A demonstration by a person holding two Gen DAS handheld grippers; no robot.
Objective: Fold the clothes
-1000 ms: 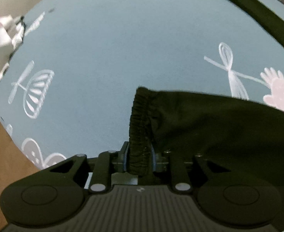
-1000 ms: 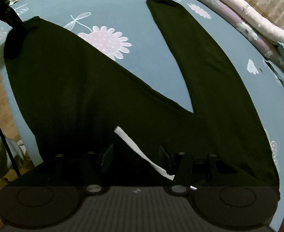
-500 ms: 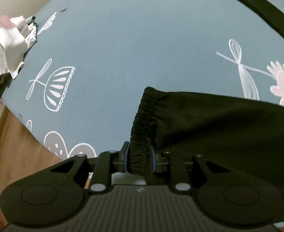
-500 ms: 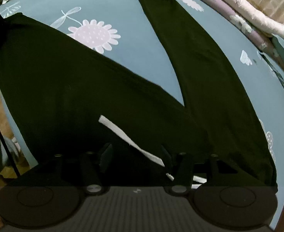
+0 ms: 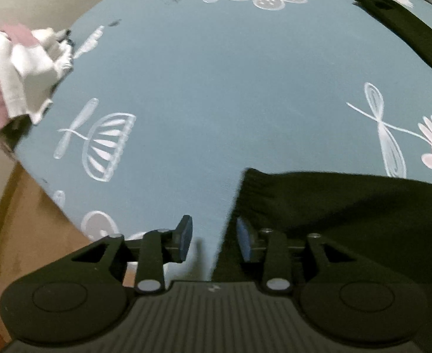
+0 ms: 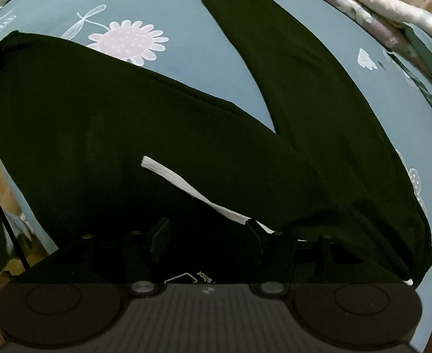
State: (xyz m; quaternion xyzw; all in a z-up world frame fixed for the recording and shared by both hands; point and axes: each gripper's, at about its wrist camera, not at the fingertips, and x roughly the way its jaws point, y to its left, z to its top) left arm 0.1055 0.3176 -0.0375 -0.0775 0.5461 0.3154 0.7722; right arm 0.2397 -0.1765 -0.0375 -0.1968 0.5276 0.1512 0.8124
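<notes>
Trousers (image 6: pixel 163 135), dark and spread in a V on the blue patterned sheet (image 5: pixel 216 88), are what we are folding. In the right wrist view the waist end sits near our fingers at six o'clock, one leg runs to ten o'clock and the other (image 6: pixel 289 67) toward twelve, with a bare wedge of sheet between them. A white stripe (image 6: pixel 192 188) crosses the cloth just ahead of the right gripper (image 6: pixel 207 229). Its fingers stand apart with nothing pinched between them, low over the waist cloth. In the left wrist view the left gripper (image 5: pixel 214 238) also has its blue pads (image 5: pixel 186 235) spread wide; the gathered cuff (image 5: pixel 254 188) of the near leg lies just at one o'clock from the gap, close to the right-hand pad but not clamped, flat on the sheet. The far leg's end (image 5: pixel 392 14) shows at two o'clock, well apart. We judge the legs lie splayed because the garment is being laid out flat so its seams can be matched; with both hands free, the scene fits either a pause after setting the cuff down or a moment before taking hold again, and we cannot tell which. A crumpled white and pink cloth (image 5: pixel 18 67) sits at the sheet's edge at ten o'clock, and rolled bedding (image 6: pixel 378 11) lines the far side at one o'clock, both clear of the trousers, so there is room to work.
</notes>
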